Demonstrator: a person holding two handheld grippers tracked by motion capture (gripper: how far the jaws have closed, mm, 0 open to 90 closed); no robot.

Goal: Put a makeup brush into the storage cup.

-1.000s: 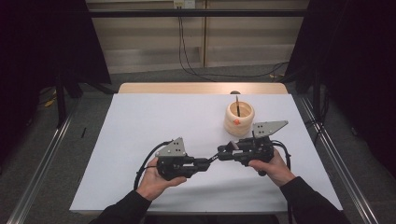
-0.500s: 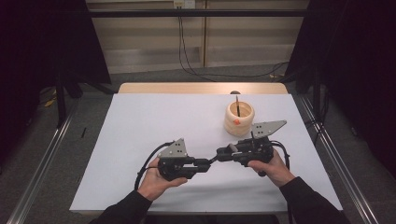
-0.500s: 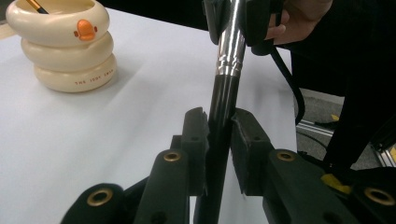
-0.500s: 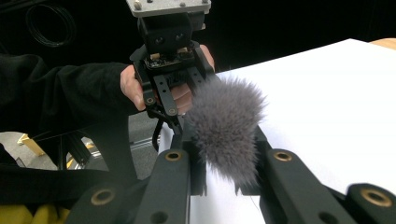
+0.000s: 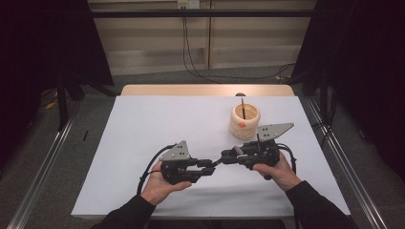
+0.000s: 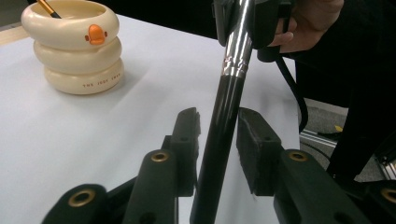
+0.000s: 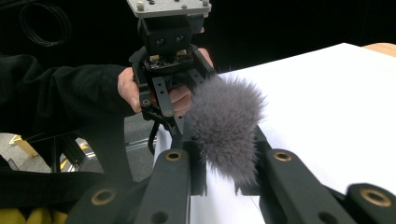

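Observation:
A makeup brush (image 5: 217,162) spans the gap between my two grippers near the table's front edge. Its black handle (image 6: 219,140) and silver ferrule run between the jaws of my left gripper (image 6: 217,126), which stand apart with a gap on each side. The fluffy grey brush head (image 7: 226,126) sits between the jaws of my right gripper (image 7: 222,182), which is shut on the brush at the head end. In the high view the left gripper (image 5: 210,168) and right gripper (image 5: 224,157) point at each other, tips almost meeting.
A cream ringed cup (image 5: 244,121) with an orange duck mark stands behind the right gripper, holding a thin brush (image 5: 242,107); the cup (image 6: 74,51) also appears in the left gripper view. The white table top (image 5: 143,143) stretches left and back. Metal rails flank the table.
Both grippers have stayed almost in place; the right one has shifted slightly toward the left one.

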